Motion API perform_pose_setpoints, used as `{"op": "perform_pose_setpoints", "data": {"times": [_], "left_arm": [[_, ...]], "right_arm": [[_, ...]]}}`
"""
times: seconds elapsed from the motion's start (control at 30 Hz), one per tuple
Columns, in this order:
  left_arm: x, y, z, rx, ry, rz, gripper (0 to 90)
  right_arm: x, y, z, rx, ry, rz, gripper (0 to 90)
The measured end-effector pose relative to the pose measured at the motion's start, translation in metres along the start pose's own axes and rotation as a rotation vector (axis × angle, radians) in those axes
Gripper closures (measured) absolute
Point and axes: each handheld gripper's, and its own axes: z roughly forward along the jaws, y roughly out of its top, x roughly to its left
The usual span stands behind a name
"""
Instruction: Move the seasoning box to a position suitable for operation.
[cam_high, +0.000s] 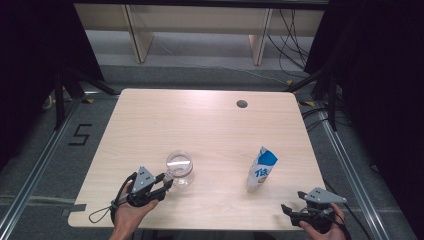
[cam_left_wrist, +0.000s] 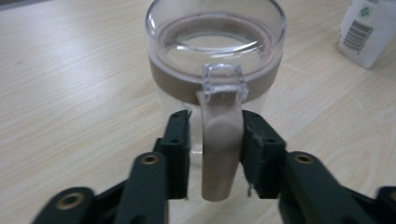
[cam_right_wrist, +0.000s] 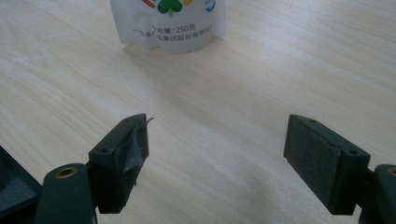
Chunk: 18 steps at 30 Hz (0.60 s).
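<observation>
Left gripper view puts the glass mug (cam_left_wrist: 215, 60) at top centre, its beige handle (cam_left_wrist: 220, 149) running down the middle of the frame between your left tool (cam_left_wrist: 215, 154)'s two pads. The right-hand pad (cam_left_wrist: 256, 154) looks to be touching the handle; a thin gap shows at the left-hand pad, so you have the handle bracketed at a narrow setting but not firmly pinched. In the high view the mug (cam_high: 179, 168) stands lower centre-left on the worktop (cam_high: 200, 120), with your left tool (cam_high: 167, 184) just below and left of it. If you lift now, the handle could slide down through the pads, or the mug could swing about that one contact and knock back onto the wood. A sideways pull would drag or tip it instead, and glass will not forgive that. Your right tool (cam_high: 289, 210) sits at the lower right of the high view with its jaws wide and nothing between them, well apart from the white and blue pouch (cam_high: 261, 170); a hasty reach could push the pouch over, since it stands on a narrow base.
</observation>
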Motion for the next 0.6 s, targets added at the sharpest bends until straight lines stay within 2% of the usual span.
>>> {"op": "perform_pose_setpoints", "data": {"times": [0.07, 0.1, 0.17, 0.2, 0.23, 0.27, 0.33, 0.37, 0.4, 0.47, 0.5, 0.53, 0.6], "left_arm": [[-0.001, 0.000, 0.001, -0.005, -0.013, 0.005, 71.7], [-0.001, 0.000, 0.000, -0.007, -0.004, 0.017, 72.0], [0.000, -0.001, 0.000, -0.013, -0.020, 0.005, 72.3], [0.000, -0.001, 0.000, -0.013, -0.027, -0.002, 72.4], [0.001, -0.001, 0.000, -0.015, -0.037, -0.005, 72.4], [0.000, -0.001, 0.000, -0.018, -0.047, -0.011, 72.5], [-0.001, -0.001, -0.001, -0.013, -0.056, 0.012, 72.5], [-0.003, -0.001, 0.001, -0.022, -0.080, 0.007, 72.6], [-0.004, -0.001, 0.000, -0.016, -0.086, 0.006, 72.6], [-0.009, 0.000, 0.002, -0.020, -0.119, 0.032, 72.6], [-0.012, 0.001, 0.003, -0.023, -0.123, 0.032, 72.7], [-0.013, 0.002, 0.004, -0.020, -0.140, 0.068, 72.6], [-0.018, 0.003, 0.008, -0.027, -0.168, 0.073, 72.6]], "right_arm": [[0.000, 0.000, 0.000, 0.001, 0.000, -0.001, 22.8], [0.000, 0.000, 0.000, 0.001, 0.000, -0.001, 22.8], [0.000, 0.000, 0.000, 0.000, 0.002, 0.000, 22.8], [0.003, 0.000, 0.000, 0.012, 0.011, 0.034, 22.8], [0.003, 0.000, 0.001, 0.013, 0.012, 0.035, 22.8], [0.000, 0.000, 0.000, 0.009, 0.000, -0.002, 22.8], [0.001, 0.000, 0.000, 0.009, -0.002, -0.001, 22.8], [0.003, 0.000, 0.000, 0.013, 0.011, 0.036, 22.9], [0.001, 0.000, 0.000, 0.001, 0.001, 0.001, 22.9], [0.000, 0.000, 0.000, 0.002, 0.000, 0.002, 22.9], [0.000, 0.000, 0.000, -0.001, 0.000, 0.002, 22.9], [0.000, 0.000, 0.000, 0.000, 0.001, 0.003, 23.0], [0.000, 0.000, 0.000, -0.003, 0.001, 0.003, 23.0]]}}
